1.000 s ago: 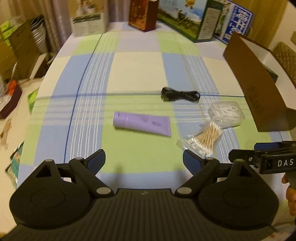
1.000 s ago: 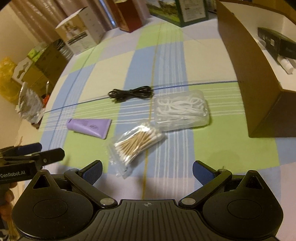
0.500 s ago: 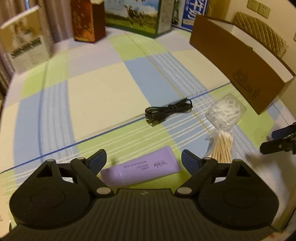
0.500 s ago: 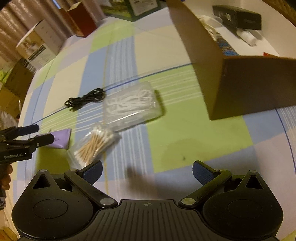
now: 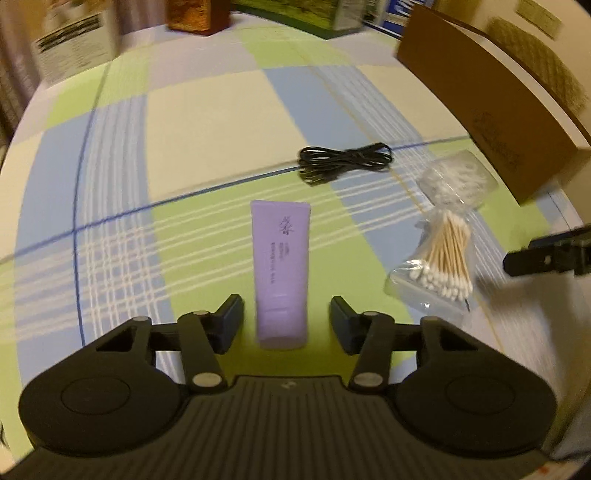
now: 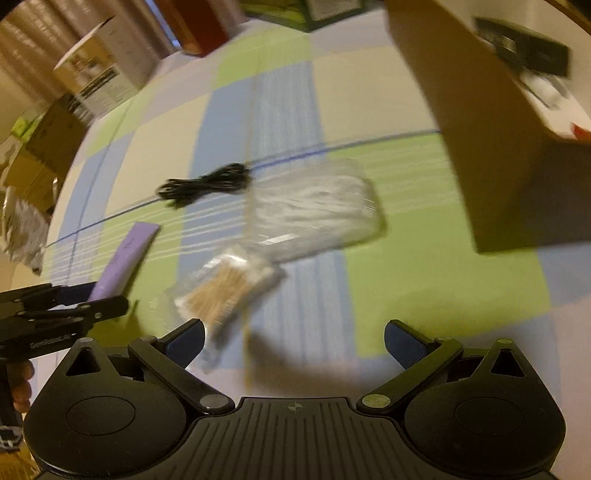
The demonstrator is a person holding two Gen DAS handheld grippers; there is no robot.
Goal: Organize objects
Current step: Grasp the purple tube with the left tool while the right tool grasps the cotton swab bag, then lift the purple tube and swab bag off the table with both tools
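Brown box (image 5: pixel 491 110) at table's right side — tallest item. Purple tube (image 5: pixel 281 266) lies on checked cloth (image 5: pixel 207 122), cap end between spread fingers of left gripper (image 5: pixel 286 321), untouched. Cotton swab bag (image 5: pixel 441 254) beside it. Right gripper (image 6: pixel 293 341) — also spread, holding nothing.

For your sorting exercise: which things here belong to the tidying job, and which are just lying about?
Job in hand:
purple tube
black cable
bag of cotton swabs
clear bag of white floss picks
brown cardboard box

Lying about, at the table's far end:
white carton
green printed box
dark red box
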